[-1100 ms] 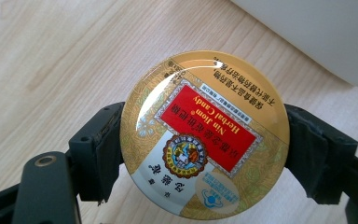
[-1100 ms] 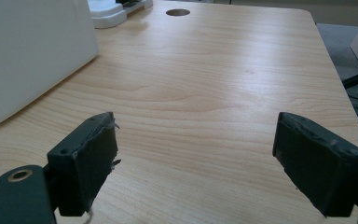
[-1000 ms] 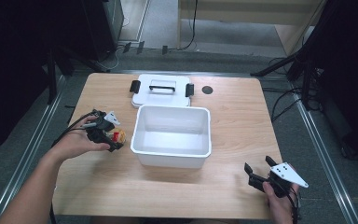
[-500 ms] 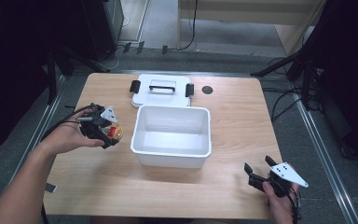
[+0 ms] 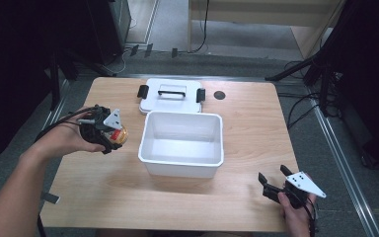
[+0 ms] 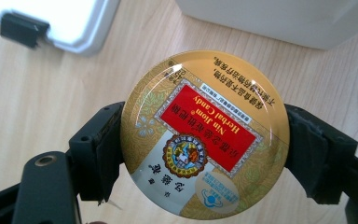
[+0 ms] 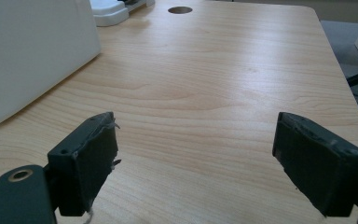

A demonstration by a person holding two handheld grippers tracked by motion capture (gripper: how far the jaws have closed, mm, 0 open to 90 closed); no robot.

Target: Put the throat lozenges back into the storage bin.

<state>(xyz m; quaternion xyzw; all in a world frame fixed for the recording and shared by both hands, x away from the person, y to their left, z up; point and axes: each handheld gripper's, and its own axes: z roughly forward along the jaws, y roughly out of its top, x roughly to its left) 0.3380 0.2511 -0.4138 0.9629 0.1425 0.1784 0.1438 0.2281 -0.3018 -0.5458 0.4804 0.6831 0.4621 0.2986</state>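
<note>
The left gripper [image 6: 205, 140] is gripping a round candy tin [image 6: 205, 134] edge-on, its label face tilting upward; the right gripper [image 7: 193, 163] is gaping wide.

Wooden table [image 5: 246, 118]: white bin [image 5: 182, 143], lid [image 5: 170, 95]

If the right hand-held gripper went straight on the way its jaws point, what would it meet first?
Probably nothing soon: ahead of the open right hand-held gripper lies bare light wooden tabletop, up to the small dark round hole near the far edge. The white rectangular plastic bin sits left of that line; depth is uncertain.
</note>
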